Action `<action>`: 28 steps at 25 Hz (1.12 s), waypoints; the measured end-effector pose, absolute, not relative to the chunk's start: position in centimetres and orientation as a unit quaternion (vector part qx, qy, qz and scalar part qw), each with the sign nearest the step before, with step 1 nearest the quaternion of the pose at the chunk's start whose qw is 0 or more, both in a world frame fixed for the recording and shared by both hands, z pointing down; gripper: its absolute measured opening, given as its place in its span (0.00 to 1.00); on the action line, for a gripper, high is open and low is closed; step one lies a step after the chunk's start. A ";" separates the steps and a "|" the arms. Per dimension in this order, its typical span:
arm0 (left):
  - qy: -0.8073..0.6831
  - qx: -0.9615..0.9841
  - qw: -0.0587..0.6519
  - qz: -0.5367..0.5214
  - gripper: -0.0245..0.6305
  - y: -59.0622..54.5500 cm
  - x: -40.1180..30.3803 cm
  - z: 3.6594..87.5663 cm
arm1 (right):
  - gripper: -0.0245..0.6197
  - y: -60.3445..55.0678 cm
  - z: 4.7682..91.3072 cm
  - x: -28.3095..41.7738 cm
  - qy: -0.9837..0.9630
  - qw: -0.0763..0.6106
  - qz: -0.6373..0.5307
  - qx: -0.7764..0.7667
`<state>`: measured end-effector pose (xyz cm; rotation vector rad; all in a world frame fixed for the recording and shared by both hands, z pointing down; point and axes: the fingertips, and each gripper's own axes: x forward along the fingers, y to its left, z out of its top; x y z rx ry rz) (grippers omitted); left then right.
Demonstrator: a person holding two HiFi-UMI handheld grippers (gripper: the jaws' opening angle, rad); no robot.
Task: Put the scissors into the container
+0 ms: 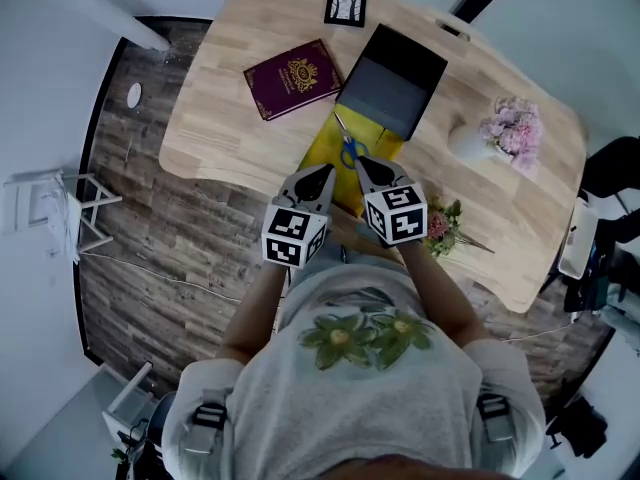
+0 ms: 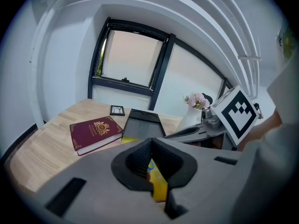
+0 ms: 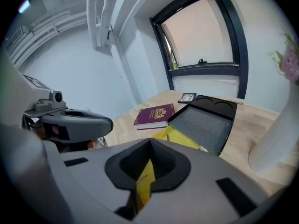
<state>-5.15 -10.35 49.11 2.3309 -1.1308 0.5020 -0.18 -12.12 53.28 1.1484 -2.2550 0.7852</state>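
Seen from my head, looking down over a pale wooden table (image 1: 230,128). I hold my left tongs (image 1: 318,183) and right tongs (image 1: 372,173) side by side above the table's near edge, tips pointing away from me. Each pair's own view shows its jaws pressed together at the tip, gripping nothing.

The scissors (image 1: 349,146), blue-handled, lie flat on a yellow sheet (image 1: 328,158) just beyond both tips. Their blades point to the far left, towards the container (image 1: 385,93), a shallow dark tray just beyond the sheet; I cannot tell whether the blade tips touch it.

A maroon book (image 1: 292,78) lies left of the container. A small picture frame (image 1: 345,5) sits at the far edge. A white vase (image 1: 468,144) of pink flowers (image 1: 515,128) stands to the right.
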 end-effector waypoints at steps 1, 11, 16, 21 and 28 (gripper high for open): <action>-0.415 0.856 0.248 0.184 0.05 -10.2 -5.2 49.0 | 0.05 -11.9 53.1 -0.2 -0.826 0.242 0.287 0.420; -0.410 0.863 0.234 0.183 0.05 -9.4 -4.9 48.0 | 0.05 -10.1 52.4 0.1 -0.828 0.246 0.284 0.416; -0.407 0.864 0.232 0.185 0.05 -8.9 -4.9 47.8 | 0.05 -9.5 52.4 0.0 -0.828 0.250 0.284 0.414; -0.406 0.864 0.233 0.186 0.05 -8.7 -5.0 47.9 | 0.05 -9.2 52.8 0.1 -0.826 0.256 0.285 0.413; -0.406 0.864 0.233 0.186 0.05 -8.5 -5.1 47.9 | 0.05 -8.8 53.5 0.3 -0.822 0.263 0.289 0.414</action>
